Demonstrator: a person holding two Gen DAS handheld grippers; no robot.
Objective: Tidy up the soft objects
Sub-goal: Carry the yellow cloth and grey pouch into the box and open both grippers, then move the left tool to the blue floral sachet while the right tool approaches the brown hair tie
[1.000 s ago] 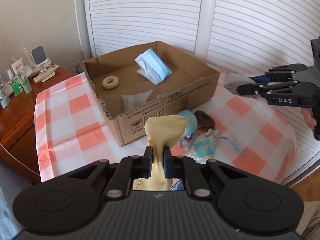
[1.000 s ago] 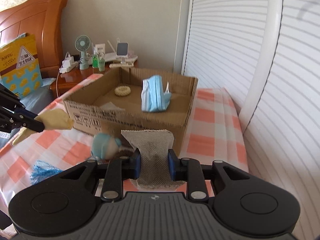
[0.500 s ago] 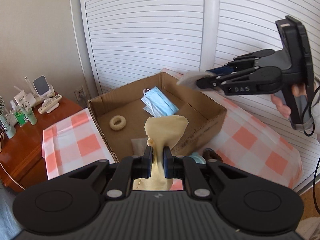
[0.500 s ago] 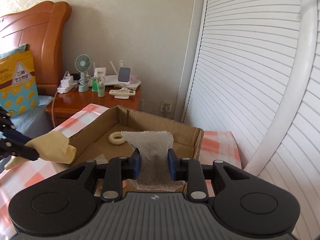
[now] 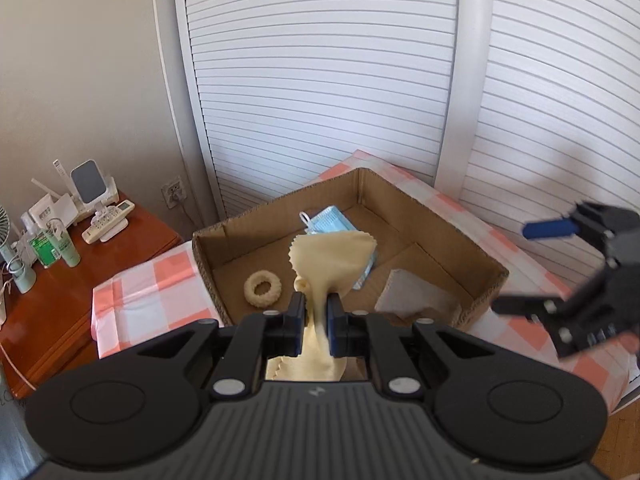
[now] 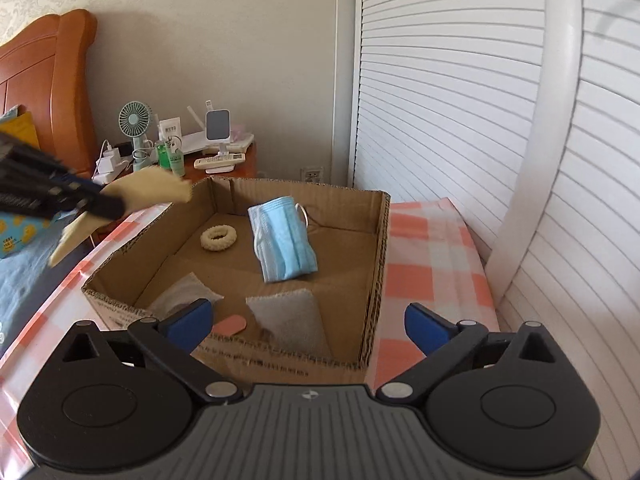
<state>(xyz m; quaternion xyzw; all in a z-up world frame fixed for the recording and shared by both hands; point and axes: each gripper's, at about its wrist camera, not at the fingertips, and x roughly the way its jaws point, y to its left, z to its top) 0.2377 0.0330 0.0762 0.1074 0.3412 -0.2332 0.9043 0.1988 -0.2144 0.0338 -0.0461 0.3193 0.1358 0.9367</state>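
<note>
Pinching a pale yellow cloth (image 5: 332,256) between its blue pads, the left gripper (image 5: 316,316) hangs above the near edge of the cardboard box (image 5: 452,240); cloth fans out with a zigzag edge above the fingers and droops below them. From the right wrist view the same cloth (image 6: 160,190) sticks out past the box's left wall, clamped in the left gripper (image 6: 100,204).

Right gripper (image 6: 306,322) has its jaws spread wide, nothing between the blue fingertips (image 6: 188,320), poised over the box's near wall. In the left wrist view it sits at the right edge, beside the box.

Inside the box (image 6: 376,264): grey cloth (image 6: 292,316) lying flat on the floor near the front wall, a second pale cloth (image 6: 184,292) in the front-left corner, a blue face mask (image 6: 284,250) leaning toward the back right, a cream ring (image 6: 218,238) on the floor back left. Small pink oval thing (image 6: 230,325) next to the grey cloth, cannot tell what it is.

Box rests on a red-and-white checked tablecloth (image 6: 428,248). Wooden nightstand (image 5: 44,300) beyond, with a small fan (image 6: 134,120), green bottles (image 6: 170,158) and a remote (image 6: 220,160). Louvered white doors (image 5: 320,80) behind.
</note>
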